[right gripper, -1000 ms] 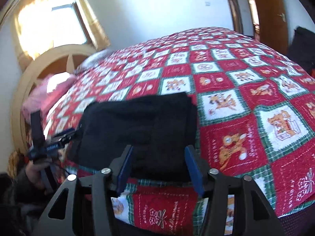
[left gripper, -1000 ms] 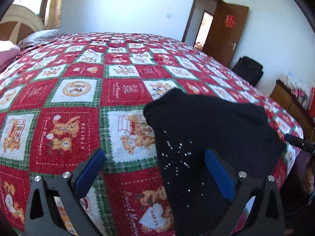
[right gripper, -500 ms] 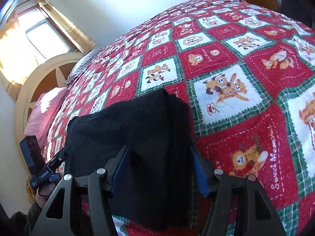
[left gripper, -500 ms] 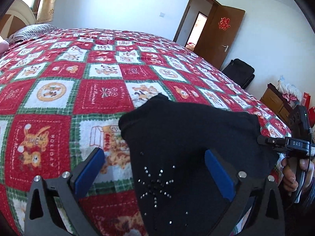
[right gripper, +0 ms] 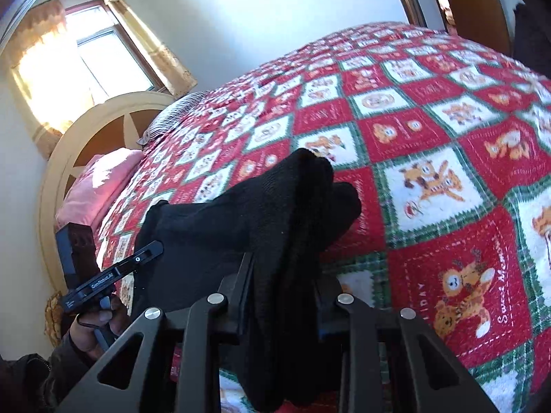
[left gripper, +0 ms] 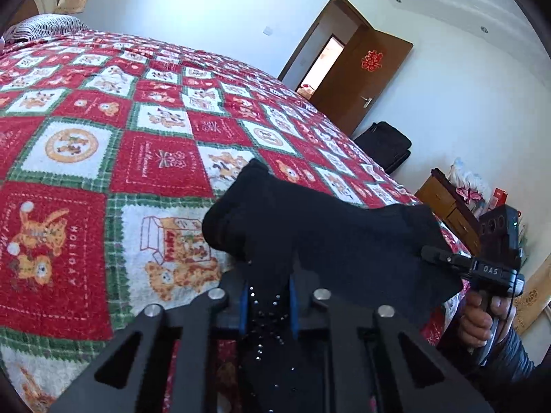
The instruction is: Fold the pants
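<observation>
Black folded pants (left gripper: pixel 344 241) lie bunched at the near edge of a bed with a red, white and green quilt (left gripper: pixel 103 172). My left gripper (left gripper: pixel 268 304) is shut on one end of them, and a rhinestone-studded fold is pinched between its blue pads. In the right wrist view the pants (right gripper: pixel 268 213) rise in a hump over the quilt (right gripper: pixel 447 206). My right gripper (right gripper: pixel 284 285) has its jaws closing on the other end, with thick fabric filling the gap between the fingers. The fabric hides its pads.
An open brown door (left gripper: pixel 361 79), a black bag (left gripper: pixel 385 144) and a wooden cabinet (left gripper: pixel 447 206) stand past the bed's far side. A pink pillow (right gripper: pixel 100 179) and a round headboard (right gripper: pixel 69 144) are at the head end. A hand (left gripper: pixel 482 316) grips the other handle.
Both grippers were open with the pants lying flat between their fingers. Now the left has shut on the fabric, the right has narrowed onto it, and the pants have bunched up.
</observation>
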